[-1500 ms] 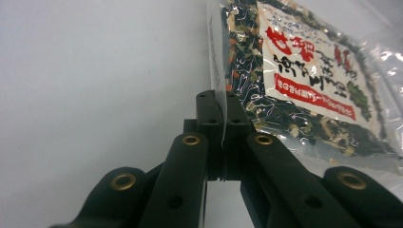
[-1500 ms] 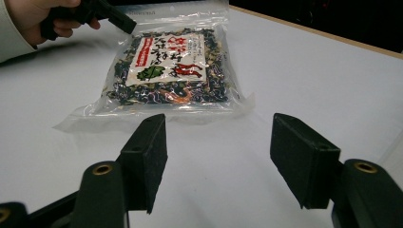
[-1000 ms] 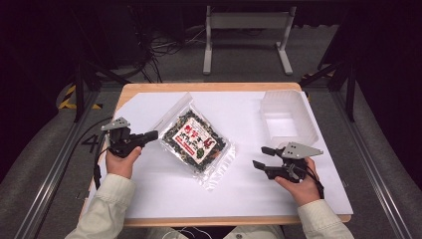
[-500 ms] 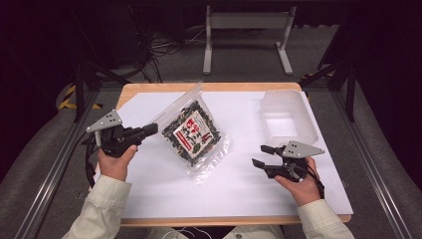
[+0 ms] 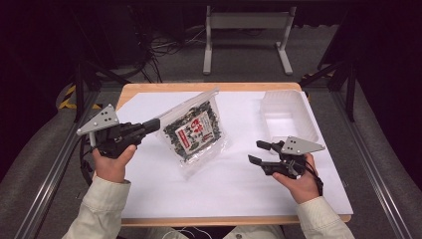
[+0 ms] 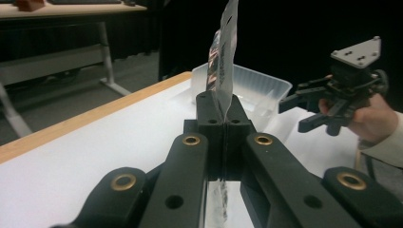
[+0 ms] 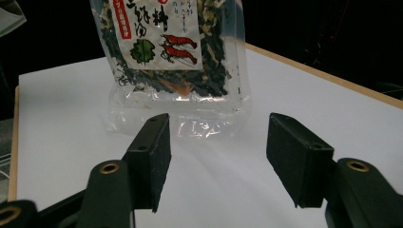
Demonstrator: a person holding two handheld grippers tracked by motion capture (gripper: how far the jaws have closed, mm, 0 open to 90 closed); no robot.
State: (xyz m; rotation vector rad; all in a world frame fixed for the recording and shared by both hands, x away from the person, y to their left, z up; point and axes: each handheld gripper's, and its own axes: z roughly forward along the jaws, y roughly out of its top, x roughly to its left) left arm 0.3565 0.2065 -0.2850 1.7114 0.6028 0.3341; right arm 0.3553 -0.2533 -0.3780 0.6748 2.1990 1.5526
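Observation:
A clear bag of dark dried seaweed with a red and white label (image 5: 191,132) hangs tilted above the white sheet, its lower end close to the sheet. My left gripper (image 5: 153,124) is shut on the bag's left edge. In the left gripper view the thin plastic of the bag (image 6: 223,57) stands up from between the closed jaws of my left gripper (image 6: 221,121). My right gripper (image 5: 255,152) hovers open to the right of the bag with nothing between its fingers. In the right gripper view the bag (image 7: 171,47) hangs ahead of my right gripper (image 7: 216,142).
A clear plastic container (image 5: 286,117) stands at the back right of the white sheet (image 5: 224,189); it also shows behind the bag (image 6: 256,88) in the left gripper view. Wooden table edges frame the sheet. Metal rails run along both sides.
My left gripper has risen and drawn left with the bag, which went from lying flat on the sheet to hanging tilted. The right hand has hardly moved.

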